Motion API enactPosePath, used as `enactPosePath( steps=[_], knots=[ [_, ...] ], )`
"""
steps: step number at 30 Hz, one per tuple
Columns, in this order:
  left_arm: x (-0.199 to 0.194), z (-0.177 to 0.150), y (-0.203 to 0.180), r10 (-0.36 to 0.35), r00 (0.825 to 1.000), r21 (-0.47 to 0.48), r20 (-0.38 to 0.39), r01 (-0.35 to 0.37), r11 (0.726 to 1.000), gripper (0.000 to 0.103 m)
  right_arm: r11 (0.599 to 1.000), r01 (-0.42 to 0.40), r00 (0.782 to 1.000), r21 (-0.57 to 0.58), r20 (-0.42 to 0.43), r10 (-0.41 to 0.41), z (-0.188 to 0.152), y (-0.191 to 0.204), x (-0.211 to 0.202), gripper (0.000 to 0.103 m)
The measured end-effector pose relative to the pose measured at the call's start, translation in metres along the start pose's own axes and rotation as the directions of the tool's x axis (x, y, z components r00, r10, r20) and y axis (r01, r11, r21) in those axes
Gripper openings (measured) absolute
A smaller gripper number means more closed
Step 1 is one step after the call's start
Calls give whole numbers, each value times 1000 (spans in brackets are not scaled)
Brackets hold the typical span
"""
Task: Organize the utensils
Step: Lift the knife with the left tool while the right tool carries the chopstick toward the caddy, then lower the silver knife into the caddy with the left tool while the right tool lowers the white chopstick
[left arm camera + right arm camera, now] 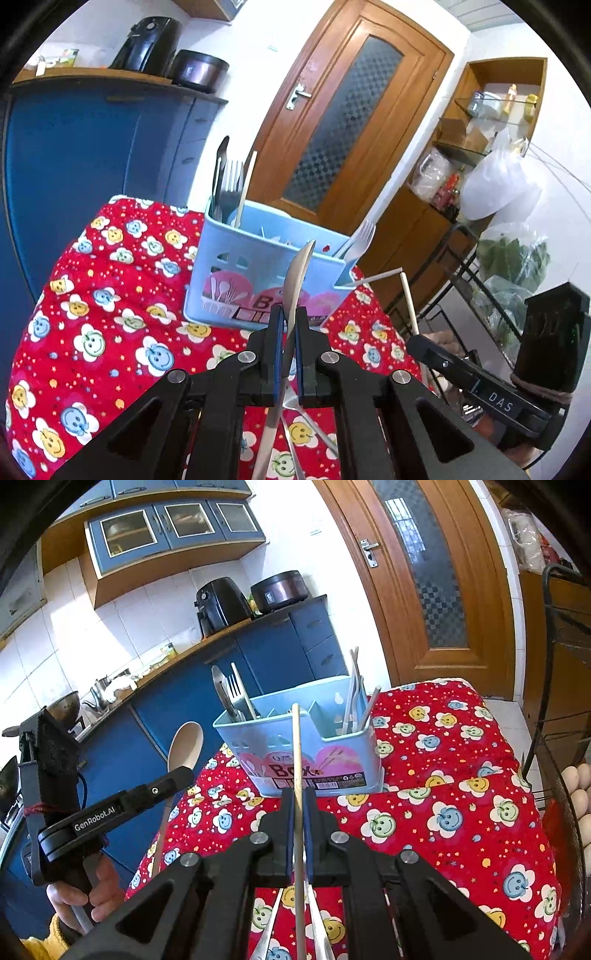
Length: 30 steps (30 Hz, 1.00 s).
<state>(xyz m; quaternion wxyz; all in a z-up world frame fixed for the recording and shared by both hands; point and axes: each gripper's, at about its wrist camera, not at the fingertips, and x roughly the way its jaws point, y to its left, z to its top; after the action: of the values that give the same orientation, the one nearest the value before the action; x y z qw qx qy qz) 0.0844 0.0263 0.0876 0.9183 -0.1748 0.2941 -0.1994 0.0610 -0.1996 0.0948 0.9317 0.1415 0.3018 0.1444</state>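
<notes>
**Red cloth, blue caddy, two pieces in the air**

Red, flower-printed cloth covers the table [92, 295], and on it I see the pale blue plastic caddy [255, 273] standing upright, its printed face toward me. It is the largest of the task's things and already partly filled: a dark spoon, a fork and a light stick stand in its far-left compartment [236, 698], and a few metal pieces lean in the right-hand compartment [356, 701]. The middle sections look nearly empty from here.

My left gripper [290, 332] has its jaws pinched tight on a wooden spoon [297, 273], bowl up, held in front of the caddy and not yet over any compartment. My right gripper [300, 812] has its jaws closed narrowly on a single pale chopstick [296, 760], standing near upright, also short of the caddy's rim.

Beneath both grippers a few metal utensils [317, 923] lie on the cloth, waiting.

I judge the job at roughly the middle: some pieces sorted, two lifted for placing, and the loose ones on the cloth left to collect afterward.
</notes>
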Motion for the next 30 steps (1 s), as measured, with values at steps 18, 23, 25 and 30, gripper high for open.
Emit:
enactPosePath(
  steps=[18,23,25,30],
  knots=[
    [27,62,-6,-47,987,19,152,45,999,5,1000,-21,993,-9,119,22,52,0,19,6],
    [44,81,-6,-45,978,27,203,41,999,5,1000,-22,989,-15,148,24,72,-4,36,6],
    [50,88,-6,-38,974,34,225,31,999,5,1000,-18,987,-20,158,21,78,-5,41,6],
    [67,108,-6,-12,963,38,271,2,999,5,1000,-11,984,-23,180,15,90,-7,55,6]
  ],
)
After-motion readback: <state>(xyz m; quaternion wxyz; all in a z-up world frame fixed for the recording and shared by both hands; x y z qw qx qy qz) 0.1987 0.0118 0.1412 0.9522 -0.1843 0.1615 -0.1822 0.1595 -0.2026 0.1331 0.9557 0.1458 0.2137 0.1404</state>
